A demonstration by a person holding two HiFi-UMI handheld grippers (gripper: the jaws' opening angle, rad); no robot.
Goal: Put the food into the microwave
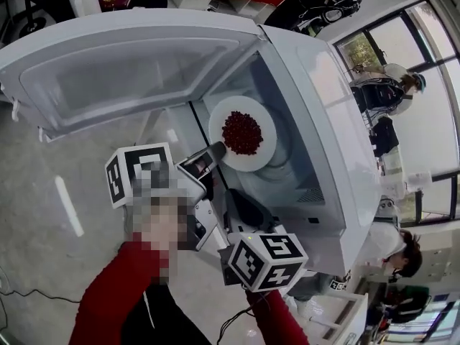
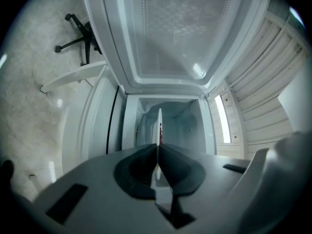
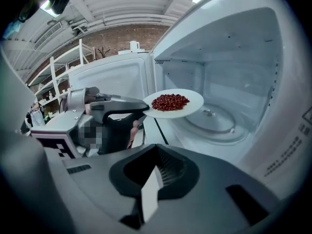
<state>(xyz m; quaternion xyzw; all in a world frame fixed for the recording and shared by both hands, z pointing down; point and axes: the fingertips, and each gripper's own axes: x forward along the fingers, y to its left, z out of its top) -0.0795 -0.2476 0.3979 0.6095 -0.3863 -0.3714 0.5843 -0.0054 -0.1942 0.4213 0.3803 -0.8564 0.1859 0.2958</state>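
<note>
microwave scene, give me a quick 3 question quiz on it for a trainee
1. Multiple choice: what is the left gripper holding?
A) a white plate of red food
B) a mug
C) nothing

2. True or false: the microwave door is shut.

3. Fill in: the white plate is held at the opening and is not resting on the round glass ____ on the microwave floor.

Key
1. A. The jaws are clamped on the plate's rim.
2. False. The door is swung wide open.
3. turntable
</note>
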